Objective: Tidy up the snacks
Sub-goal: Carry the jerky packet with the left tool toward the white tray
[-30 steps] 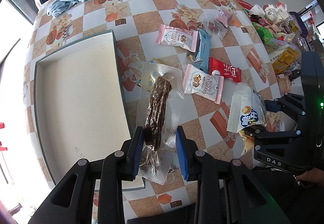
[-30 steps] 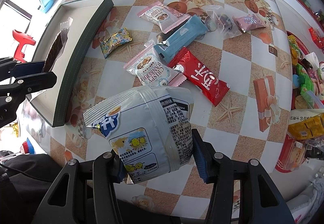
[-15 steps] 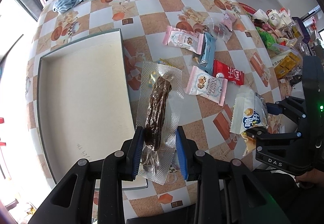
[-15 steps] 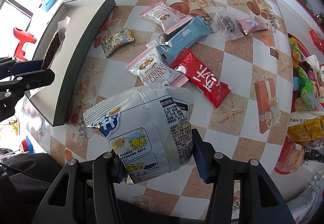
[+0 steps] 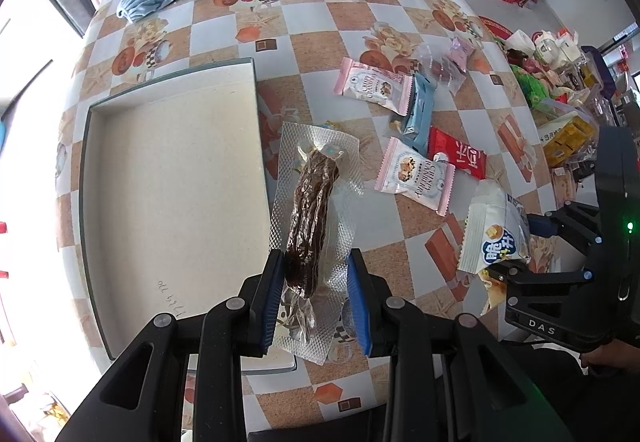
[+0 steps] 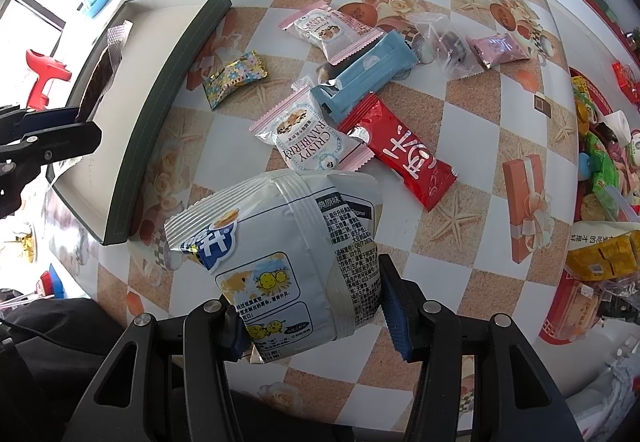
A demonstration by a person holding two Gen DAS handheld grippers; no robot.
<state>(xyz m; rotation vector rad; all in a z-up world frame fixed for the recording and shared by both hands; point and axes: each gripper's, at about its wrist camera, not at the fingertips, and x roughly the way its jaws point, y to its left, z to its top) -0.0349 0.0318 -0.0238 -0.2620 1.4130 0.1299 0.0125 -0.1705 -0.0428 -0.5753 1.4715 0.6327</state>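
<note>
We note that the left gripper (image 5: 314,302) and the right gripper (image 6: 312,314) are matte black frames with blue ribbed pads and silver screws. One housing carries white "DAS" lettering and a green light.

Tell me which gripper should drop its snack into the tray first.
Left. The left gripper holds the vacuum-packed dark sausage right at the tray's near edge; the right gripper, holding the white snack bag, hangs farther away.

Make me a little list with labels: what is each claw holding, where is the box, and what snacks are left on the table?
left claw: shut on clear vacuum pack of dark meat stick
right claw: shut on white puffy snack bag
box: shallow cream tray with dark rim, empty
table: two pink cranberry packets, red wrapper, blue pack
</note>
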